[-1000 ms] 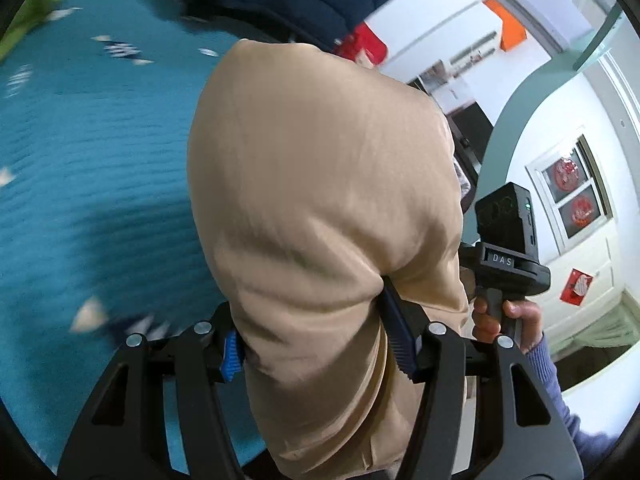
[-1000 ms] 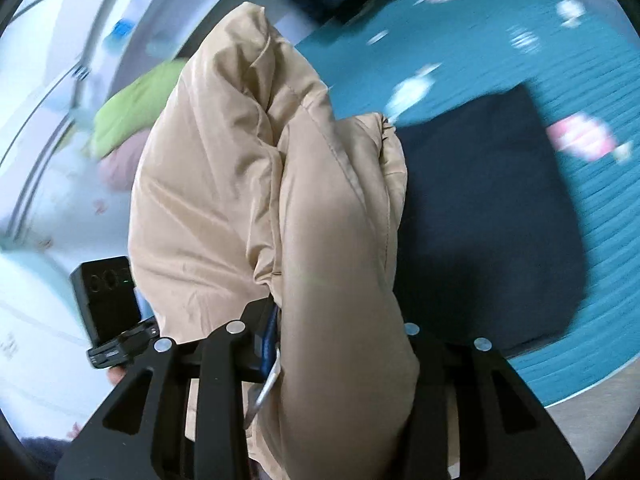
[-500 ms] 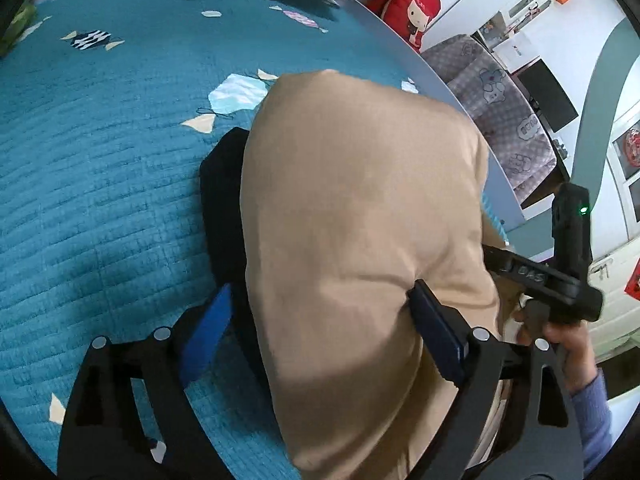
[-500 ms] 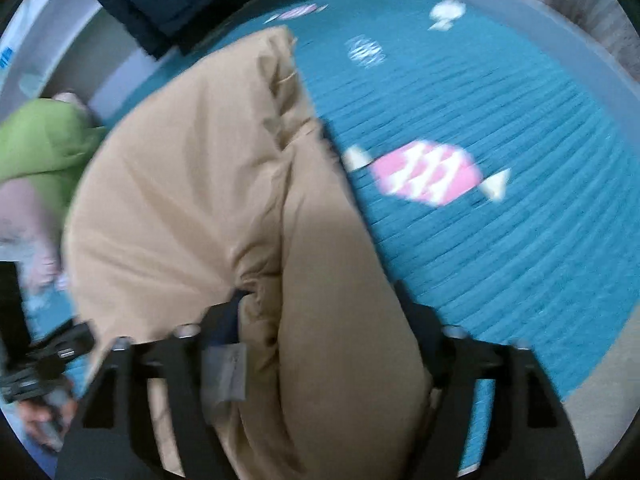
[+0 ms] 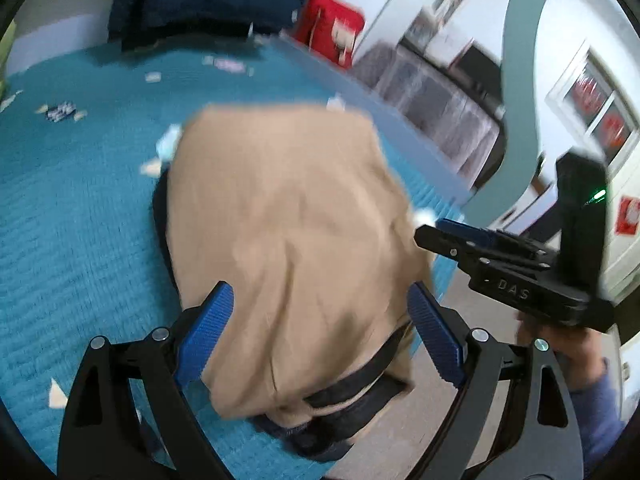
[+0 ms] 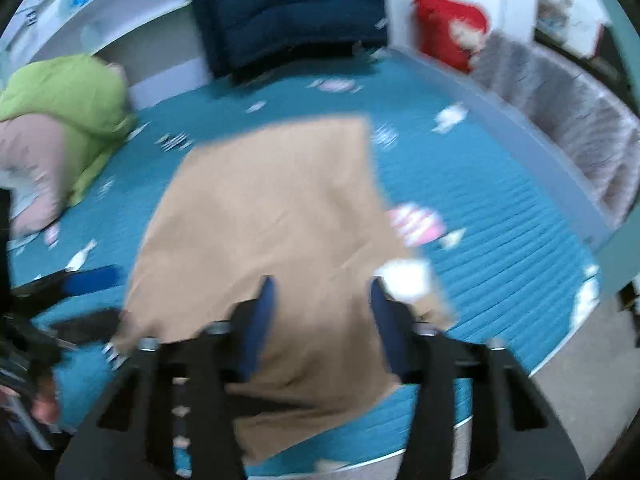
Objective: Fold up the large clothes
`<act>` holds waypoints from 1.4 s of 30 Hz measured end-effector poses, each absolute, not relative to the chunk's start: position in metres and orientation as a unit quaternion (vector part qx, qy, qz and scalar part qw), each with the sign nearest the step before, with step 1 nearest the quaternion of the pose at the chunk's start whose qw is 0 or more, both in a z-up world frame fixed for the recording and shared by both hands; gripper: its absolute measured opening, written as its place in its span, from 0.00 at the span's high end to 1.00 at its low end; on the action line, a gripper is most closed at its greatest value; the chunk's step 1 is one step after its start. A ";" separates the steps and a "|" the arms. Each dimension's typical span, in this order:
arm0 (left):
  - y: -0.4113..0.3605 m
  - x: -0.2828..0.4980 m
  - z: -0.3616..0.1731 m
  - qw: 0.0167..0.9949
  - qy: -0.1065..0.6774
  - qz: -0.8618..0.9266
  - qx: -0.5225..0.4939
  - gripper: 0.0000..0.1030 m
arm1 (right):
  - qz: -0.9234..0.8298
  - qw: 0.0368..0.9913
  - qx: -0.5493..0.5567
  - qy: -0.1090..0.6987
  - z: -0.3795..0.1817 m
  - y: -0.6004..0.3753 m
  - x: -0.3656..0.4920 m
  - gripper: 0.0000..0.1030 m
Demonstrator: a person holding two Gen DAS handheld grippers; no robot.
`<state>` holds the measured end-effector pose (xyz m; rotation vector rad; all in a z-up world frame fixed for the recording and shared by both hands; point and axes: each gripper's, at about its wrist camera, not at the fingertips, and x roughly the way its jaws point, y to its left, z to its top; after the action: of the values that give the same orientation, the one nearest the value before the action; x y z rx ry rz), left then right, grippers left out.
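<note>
A folded tan garment (image 5: 280,220) lies flat on the teal bedspread (image 5: 72,208), on top of a dark garment (image 5: 160,216) that shows at its left and near edges. My left gripper (image 5: 320,332) stands wide open over the tan garment's near end, its blue pads (image 5: 204,336) clear of the cloth. In the right wrist view the tan garment (image 6: 272,208) spreads out ahead of my right gripper (image 6: 324,316). Its jaws are closing, with the cloth lying under and between them, and the pads are not pressing on it. A hand holds the right gripper (image 5: 436,232) beside the garment's right edge.
A navy puffer jacket (image 6: 288,8) lies at the far end of the bed. A green garment (image 6: 68,96) and a pink one (image 6: 32,168) are piled at the far left. A red cushion (image 6: 448,24) and a grey quilted cover (image 6: 560,120) are right. Floor (image 6: 560,400) starts at the bed's near-right edge.
Both grippers were shut on the bunched tan garment held up in the air. It now lies spread on the bed over the dark garment, and both grippers have let go.
</note>
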<state>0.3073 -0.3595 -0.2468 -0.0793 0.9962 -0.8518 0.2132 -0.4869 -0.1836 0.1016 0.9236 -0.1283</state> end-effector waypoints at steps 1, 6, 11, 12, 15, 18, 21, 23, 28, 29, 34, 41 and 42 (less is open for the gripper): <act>-0.361 0.305 -0.254 0.789 0.472 -0.391 -0.035 0.14 | -0.061 0.879 0.054 0.470 -0.198 -0.485 0.214 0.87; -0.376 0.304 -0.301 0.769 0.531 -0.356 -0.004 0.14 | -0.081 0.824 0.099 0.551 -0.281 -0.510 0.218 0.98; -0.369 0.303 -0.299 0.772 0.530 -0.349 -0.023 0.14 | -0.094 0.829 0.105 0.541 -0.279 -0.512 0.214 0.98; -0.362 0.301 -0.295 0.776 0.525 -0.348 -0.029 0.14 | -0.096 0.832 0.099 0.537 -0.274 -0.511 0.213 0.97; -0.339 0.290 -0.275 0.799 0.500 -0.333 -0.037 0.12 | -0.101 0.851 0.095 0.506 -0.248 -0.500 0.197 0.90; -0.310 0.270 -0.250 0.829 0.468 -0.305 -0.029 0.12 | -0.104 0.871 0.093 0.472 -0.216 -0.482 0.177 0.77; -0.279 0.245 -0.227 0.859 0.431 -0.274 -0.011 0.11 | -0.105 0.887 0.064 0.444 -0.182 -0.444 0.151 0.56; -0.259 0.233 -0.210 0.873 0.410 -0.262 -0.011 0.10 | -0.104 0.899 0.045 0.424 -0.162 -0.418 0.135 0.44; -0.209 0.186 -0.170 0.901 0.367 -0.229 -0.006 0.05 | -0.104 0.906 0.021 0.410 -0.130 -0.362 0.106 0.16; -0.204 0.180 -0.162 0.906 0.361 -0.221 -0.006 0.05 | -0.104 0.908 0.013 0.406 -0.125 -0.351 0.100 0.16; -0.162 0.143 -0.130 0.926 0.324 -0.191 -0.005 0.05 | -0.095 0.918 0.000 0.385 -0.103 -0.305 0.070 0.13; -0.104 0.092 -0.094 0.944 0.292 -0.153 -0.024 0.05 | -0.076 0.930 -0.027 0.358 -0.074 -0.241 0.035 0.07; -0.096 0.087 -0.090 0.945 0.291 -0.147 -0.027 0.05 | -0.071 0.933 -0.032 0.352 -0.070 -0.233 0.029 0.07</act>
<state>0.0873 -0.0963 -0.0900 -0.0553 0.5922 -0.3003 0.0295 -0.2330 -0.0697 -0.0661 0.7196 -0.1461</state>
